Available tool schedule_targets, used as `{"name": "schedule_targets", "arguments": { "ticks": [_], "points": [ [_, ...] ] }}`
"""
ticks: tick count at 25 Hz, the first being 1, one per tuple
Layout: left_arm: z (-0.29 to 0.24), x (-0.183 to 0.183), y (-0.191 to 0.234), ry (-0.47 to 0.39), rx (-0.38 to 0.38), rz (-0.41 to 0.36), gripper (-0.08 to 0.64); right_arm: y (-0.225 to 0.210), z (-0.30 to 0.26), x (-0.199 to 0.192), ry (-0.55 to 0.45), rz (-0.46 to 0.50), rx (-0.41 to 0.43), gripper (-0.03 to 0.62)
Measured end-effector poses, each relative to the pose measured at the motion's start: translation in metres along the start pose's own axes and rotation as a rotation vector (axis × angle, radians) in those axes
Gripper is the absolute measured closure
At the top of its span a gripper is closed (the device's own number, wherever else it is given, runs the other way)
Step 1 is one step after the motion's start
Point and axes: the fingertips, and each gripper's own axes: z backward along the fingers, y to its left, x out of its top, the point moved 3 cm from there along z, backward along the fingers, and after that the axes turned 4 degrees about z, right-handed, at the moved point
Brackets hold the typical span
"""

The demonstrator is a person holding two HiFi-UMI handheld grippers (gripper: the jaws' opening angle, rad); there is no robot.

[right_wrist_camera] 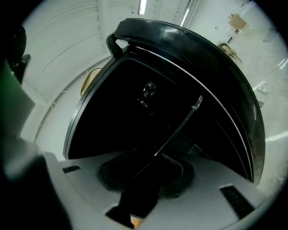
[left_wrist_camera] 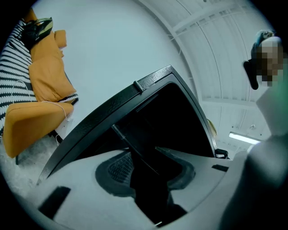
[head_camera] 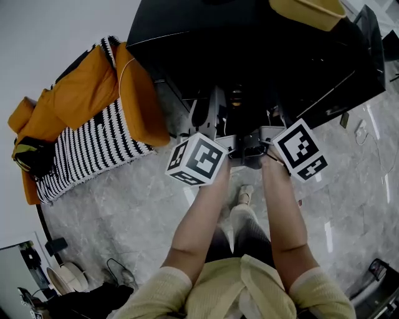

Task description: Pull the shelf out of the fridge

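A black fridge (head_camera: 249, 50) stands open in front of me, its inside dark. My left gripper (head_camera: 212, 121) and right gripper (head_camera: 265, 134) both reach into its opening, side by side. In the left gripper view the shelf's thin front edge (left_wrist_camera: 135, 150) runs slantwise between the jaws of the left gripper (left_wrist_camera: 148, 173), which stand apart around it. In the right gripper view the shelf's edge (right_wrist_camera: 180, 126) shows as a thin bright line that ends between the spread jaws of the right gripper (right_wrist_camera: 146, 175). I see no pad pressing on the shelf.
An orange sofa (head_camera: 87, 118) with a black-and-white striped blanket stands left of the fridge. The fridge door (head_camera: 349, 75) hangs open at the right. A yellow thing (head_camera: 308, 9) sits on the fridge top. The person's feet (head_camera: 245, 196) are on a grey marble floor.
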Motion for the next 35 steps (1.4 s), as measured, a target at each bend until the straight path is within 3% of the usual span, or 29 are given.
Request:
{"name": "schedule_targets", "arguments": {
  "ticks": [12,26,35],
  "points": [
    [0.003,0.002,0.003,0.017,-0.024,0.086,0.419,0.0,0.008,-0.002,0.003,-0.018,-0.003,0.468],
    [-0.006,0.004,0.012,0.021,-0.004,0.086,0.43,-0.001,0.004,-0.002,0.024,0.025,0.01,0.462],
    [-0.005,0.004,0.006,0.028,-0.006,0.124,0.443,-0.002,0.006,0.0,0.021,-0.016,0.009,0.466]
  ]
}}
